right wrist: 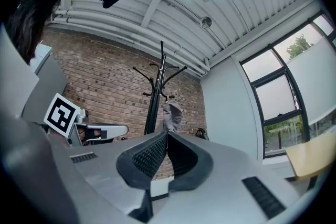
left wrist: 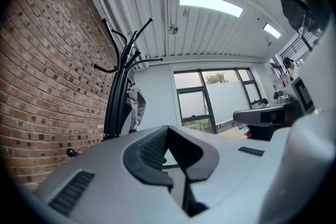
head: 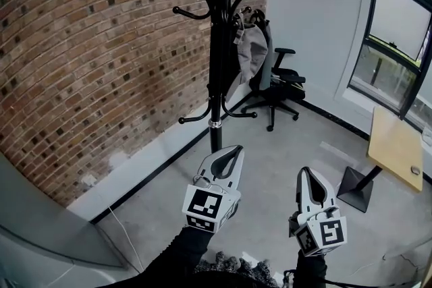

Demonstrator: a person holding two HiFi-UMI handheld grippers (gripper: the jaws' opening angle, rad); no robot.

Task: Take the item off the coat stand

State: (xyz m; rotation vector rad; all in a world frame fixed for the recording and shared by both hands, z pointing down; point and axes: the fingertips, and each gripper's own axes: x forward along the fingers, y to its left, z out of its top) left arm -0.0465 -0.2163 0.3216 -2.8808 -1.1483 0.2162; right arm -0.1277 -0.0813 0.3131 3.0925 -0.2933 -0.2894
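A tall black coat stand (head: 217, 44) rises in front of the brick wall. A grey cloth item (head: 248, 54) hangs from a hook on its far right side. My left gripper (head: 235, 152) is held low in front of the stand's pole, shut and empty. Beside it to the right, my right gripper (head: 306, 174) is also shut with nothing in it. In the left gripper view the stand (left wrist: 118, 86) and the grey item (left wrist: 135, 107) lie beyond the closed tips (left wrist: 168, 128). The right gripper view shows the stand (right wrist: 156, 97) and the item (right wrist: 171, 115) above its closed tips (right wrist: 167, 135).
A black office chair (head: 280, 88) stands behind the coat stand, close to the hanging item. A wooden table (head: 395, 145) on a black pedestal base is at the right under the window (head: 398, 37). The brick wall (head: 88, 64) runs along the left.
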